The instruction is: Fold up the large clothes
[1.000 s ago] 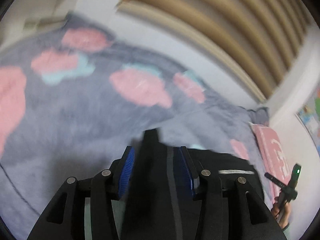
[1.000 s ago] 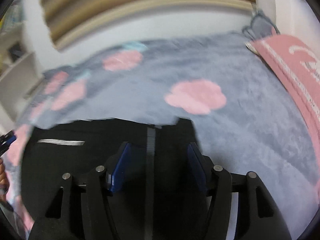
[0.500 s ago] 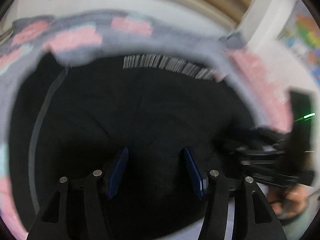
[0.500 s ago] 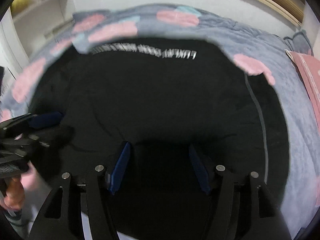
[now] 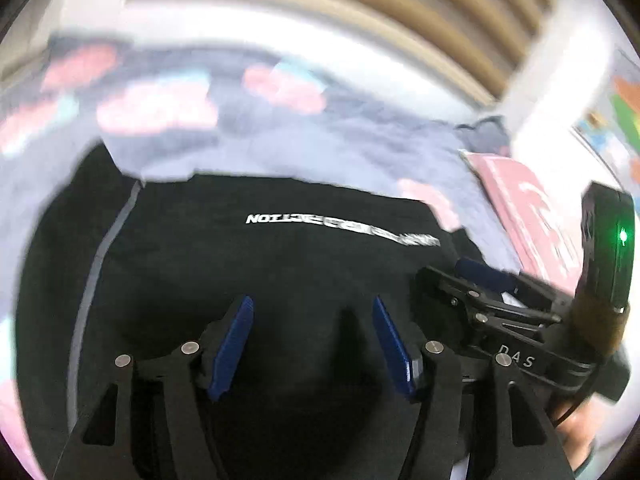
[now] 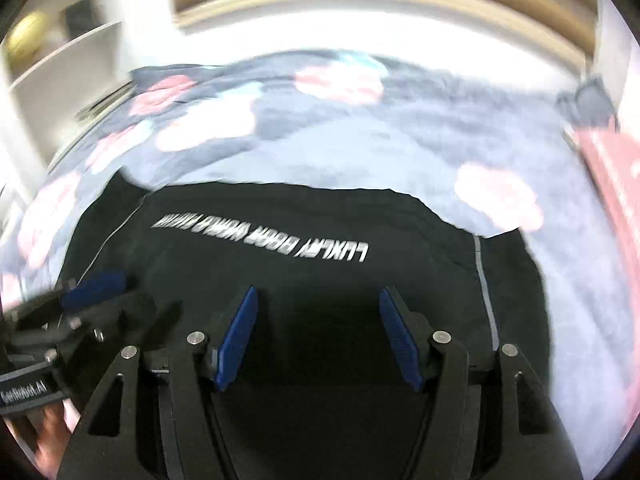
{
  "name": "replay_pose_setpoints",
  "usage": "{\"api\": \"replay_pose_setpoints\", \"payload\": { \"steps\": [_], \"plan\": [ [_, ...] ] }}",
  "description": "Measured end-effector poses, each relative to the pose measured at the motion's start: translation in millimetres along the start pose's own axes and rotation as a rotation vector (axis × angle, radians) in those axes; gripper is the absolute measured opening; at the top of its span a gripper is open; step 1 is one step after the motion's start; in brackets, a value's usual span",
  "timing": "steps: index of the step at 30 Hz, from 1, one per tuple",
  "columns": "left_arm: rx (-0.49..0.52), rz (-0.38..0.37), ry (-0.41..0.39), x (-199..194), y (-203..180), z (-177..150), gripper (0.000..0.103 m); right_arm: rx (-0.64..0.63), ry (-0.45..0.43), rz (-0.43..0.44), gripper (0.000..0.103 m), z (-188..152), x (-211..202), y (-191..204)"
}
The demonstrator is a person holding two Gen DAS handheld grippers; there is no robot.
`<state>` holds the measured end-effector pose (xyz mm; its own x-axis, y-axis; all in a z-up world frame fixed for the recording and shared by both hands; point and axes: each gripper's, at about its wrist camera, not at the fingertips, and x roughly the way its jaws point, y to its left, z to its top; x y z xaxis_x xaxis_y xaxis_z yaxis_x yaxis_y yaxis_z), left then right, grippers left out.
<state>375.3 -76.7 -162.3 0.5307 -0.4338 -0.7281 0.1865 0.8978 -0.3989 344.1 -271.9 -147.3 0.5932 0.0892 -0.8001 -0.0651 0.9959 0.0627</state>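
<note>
Left tongs (image 5: 312, 336): jaws apart, just widened, empty.
Right tongs (image 6: 318, 330): apart, empty.
Below tongs: black garment (image 5: 280, 272).
Beyond garment: grey flowered bedspread (image 6: 400, 152), slatted headboard (image 5: 360, 4).

A grey-blue fleece blanket (image 6: 360, 148) w/ pink flower patches covers the bed. Behind it is a white wall (image 6: 320, 36), very bright, & a headboard of beige padded ribs (image 5: 360, 12). White shelves (image 6: 60, 60) stand at left in right wrist view. A pink cloth (image 5: 532, 204) lies at the right edge. Pics are blurred.
</note>
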Motion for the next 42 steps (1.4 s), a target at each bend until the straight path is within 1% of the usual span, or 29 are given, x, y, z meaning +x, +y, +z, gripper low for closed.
{"api": "replay_pose_setpoints", "payload": {
  "steps": [1,2,3,5,7,9,11,14,16,19,21,23,24,25,27,28,29,30,31,33,34,36,37,40,42],
  "plan": [
    [-0.04,0.02,0.06,21,7,5,0.063,0.012,0.035,-0.001,0.067,-1,13,-1],
    [-0.055,0.041,0.112,42,13,7,0.063,0.019,0.09,0.006,0.068,-1,34,-5],
    [-0.049,0.057,0.127,51,15,8,0.063,0.023,0.122,0.008,0.069,-4,52,-9],
    [-0.01,0.104,0.139,67,12,10,0.063,0.023,0.116,0.004,0.07,-10,61,-10],
    [0.015,0.124,0.139,69,8,10,0.063,0.006,0.094,-0.014,0.071,-15,58,-8],
    [0.028,0.115,0.117,59,9,11,0.063,0.009,0.072,-0.012,0.071,-18,50,-5],
    [0.049,0.076,0.095,44,13,4,0.063,0.026,0.045,0.016,0.072,-22,29,-12],
    [0.084,0.002,0.068,1,12,-11,0.064,0.045,0.002,0.082,0.072,-29,-5,-7],
    [0.091,-0.03,0.038,-26,10,-21,0.064,0.056,-0.019,0.122,0.072,-35,-33,-6],
    [0.1,-0.084,0.0,-67,11,-44,0.064,0.061,-0.02,0.154,0.073,-53,-68,8],
    [0.105,-0.082,-0.011,-87,12,-60,0.064,0.032,-0.007,0.161,0.077,-68,-82,19],
    [0.111,-0.089,-0.025,-99,15,-76,0.064,-0.012,0.018,0.144,0.079,-86,-88,33],
    [0.109,-0.085,-0.028,-101,17,-82,0.065,-0.033,0.026,0.128,0.079,-92,-85,37],
    [0.099,-0.067,-0.024,-97,21,-86,0.066,-0.062,0.037,0.082,0.079,-103,-81,44],
    [0.068,-0.042,0.015,-79,31,-92,0.066,-0.088,0.075,0.02,0.079,-113,-63,49],
    [0.047,-0.022,0.062,-61,38,-97,0.066,-0.081,0.107,0.023,0.079,-119,-49,48],
    [0.045,-0.006,0.088,-52,41,-100,0.066,-0.068,0.125,0.035,0.082,-123,-39,45],
    [0.043,0.01,0.132,-32,46,-104,0.066,-0.055,0.138,0.045,0.087,-127,-32,43],
    [0.017,0.0,0.145,-20,52,-105,0.066,-0.051,0.14,0.047,0.09,-130,-24,41],
    [-0.032,-0.022,0.142,-16,59,-104,0.066,-0.062,0.109,0.037,0.098,-134,-18,39],
    [-0.04,-0.023,0.14,-18,59,-102,0.066,-0.057,0.102,0.037,0.098,-135,-17,39],
    [-0.017,-0.01,0.128,-20,55,-103,0.067,-0.045,0.095,0.037,0.098,-136,-19,37],
    [0.007,-0.007,0.104,-23,53,-106,0.068,-0.044,0.087,0.039,0.098,-137,-21,37],
    [0.066,-0.017,0.076,-34,48,-109,0.068,-0.021,0.064,0.069,0.098,-143,-32,31],
    [0.076,-0.036,0.066,-46,48,-108,0.068,0.009,0.067,0.088,0.098,-145,-42,22]
  ]
}}
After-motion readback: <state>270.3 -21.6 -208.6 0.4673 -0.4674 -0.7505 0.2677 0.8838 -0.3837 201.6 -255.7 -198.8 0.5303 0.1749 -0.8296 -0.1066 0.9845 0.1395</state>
